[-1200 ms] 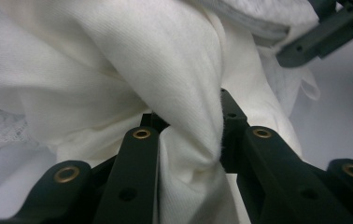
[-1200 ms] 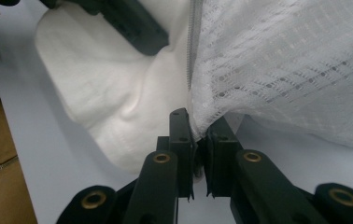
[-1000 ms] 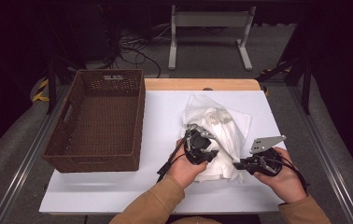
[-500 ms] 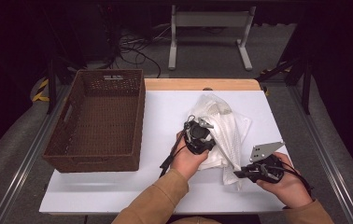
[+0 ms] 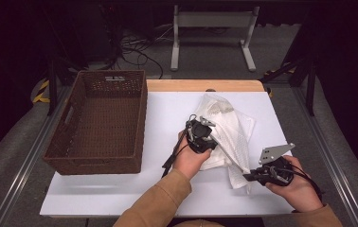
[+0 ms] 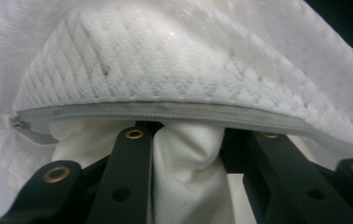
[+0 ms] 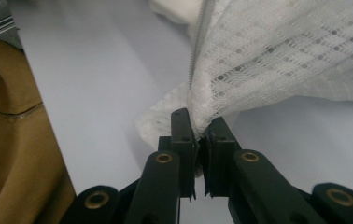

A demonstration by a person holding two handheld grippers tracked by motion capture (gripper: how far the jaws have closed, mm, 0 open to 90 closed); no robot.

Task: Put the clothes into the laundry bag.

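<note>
A white mesh laundry bag (image 5: 229, 130) with a grey zipper lies on the white table (image 5: 167, 118), right of centre. My left gripper (image 5: 204, 138) rests on its left part, shut on a bunched fold of the white mesh bag (image 6: 186, 154), with the zipper edge (image 6: 165, 112) arching above the jaws. My right gripper (image 5: 250, 177) is at the bag's near right corner, shut on that corner (image 7: 198, 123). The cloth stretches taut from there towards the left gripper.
A brown wicker basket (image 5: 102, 123), empty, stands on the left of the table. A tan sleeve (image 7: 11, 140) is to the left in the right gripper view. Bare table surface lies in front of the basket and between the basket and the bag.
My left gripper has moved away from me over the bag. My right gripper has pulled back towards the table's near right edge, drawing the bag's corner out and stretching the cloth.
</note>
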